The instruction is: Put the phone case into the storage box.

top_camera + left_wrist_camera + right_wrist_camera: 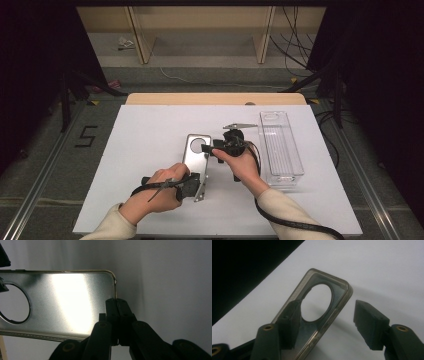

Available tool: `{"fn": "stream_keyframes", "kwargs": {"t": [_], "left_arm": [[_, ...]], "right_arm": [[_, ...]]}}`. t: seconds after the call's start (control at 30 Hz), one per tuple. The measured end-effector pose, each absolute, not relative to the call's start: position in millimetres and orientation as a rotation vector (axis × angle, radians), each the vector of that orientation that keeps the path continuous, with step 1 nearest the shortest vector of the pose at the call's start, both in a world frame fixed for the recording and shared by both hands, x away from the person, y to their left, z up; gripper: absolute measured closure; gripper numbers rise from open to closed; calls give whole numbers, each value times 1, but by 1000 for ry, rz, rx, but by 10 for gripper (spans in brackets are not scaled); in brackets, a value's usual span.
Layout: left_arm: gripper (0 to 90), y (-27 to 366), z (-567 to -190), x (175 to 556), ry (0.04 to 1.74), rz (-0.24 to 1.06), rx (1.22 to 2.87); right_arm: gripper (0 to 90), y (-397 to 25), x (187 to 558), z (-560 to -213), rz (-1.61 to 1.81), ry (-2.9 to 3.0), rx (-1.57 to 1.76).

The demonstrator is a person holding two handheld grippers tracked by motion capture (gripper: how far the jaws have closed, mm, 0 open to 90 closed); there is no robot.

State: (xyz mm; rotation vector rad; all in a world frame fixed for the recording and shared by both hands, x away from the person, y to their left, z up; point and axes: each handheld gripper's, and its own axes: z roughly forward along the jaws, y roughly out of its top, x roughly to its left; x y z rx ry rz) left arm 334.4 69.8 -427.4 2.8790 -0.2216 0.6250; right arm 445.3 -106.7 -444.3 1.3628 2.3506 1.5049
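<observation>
1. Forearms enter from the near edge of the table [150,210]; the left hand [159,192] holds the left gripper [192,184] at the near end of the case [196,155].
2. Left gripper: clenched on the case's edge. In the left gripper view its jaws meet on the rim beside a corner of the case [67,302].
3. Case: a metallic phone case with a round hole at its far end. It lies mid-table with its long axis running away from the person, tipped a little to the right at the near end.
4. Right gripper [215,148]: released, jaws spread. In the right gripper view one jaw sits over the inside of the case [322,312] beside the hole, the other outside the rim, so they straddle one long edge at the holed end.
5. Key relation: the right gripper reaches the far end from the right, across the long axis; closing would likely pinch that edge.
6. Right hand [242,162] points left, wrist bent.
7. Clear bin [280,145] stands just right of it.
</observation>
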Motion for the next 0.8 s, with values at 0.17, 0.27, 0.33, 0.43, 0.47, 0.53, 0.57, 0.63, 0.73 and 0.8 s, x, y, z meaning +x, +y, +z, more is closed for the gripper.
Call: {"fn": "stream_keyframes", "kwargs": {"t": [0.17,0.27,0.33,0.43,0.47,0.53,0.57,0.63,0.73,0.8], "left_arm": [[885,68,-430,332,-210,610,2881],[885,67,-430,332,-229,615,2884],[886,67,-429,332,-232,616,2888],[885,67,-429,332,-229,615,2886],[885,67,-429,332,-228,615,2885],[886,67,-430,332,-228,616,2883],[885,67,-429,332,-241,623,2881],[886,67,-430,332,-242,624,2879],[885,67,-430,332,-251,631,2880],[886,67,-430,332,-251,629,2880]], "right_arm": [[508,-110,447,-445,1516,2352,1380],[555,-110,448,-445,1519,2354,1384],[577,-110,448,-445,1519,2354,1386],[623,-110,449,-444,1525,2350,1389],[639,-110,449,-444,1526,2348,1390],[668,-110,449,-445,1527,2345,1395],[674,-110,449,-445,1529,2345,1399],[681,-110,449,-445,1531,2343,1412],[691,-110,449,-444,1547,2344,1412],[695,-111,448,-444,1549,2343,1418]]}}
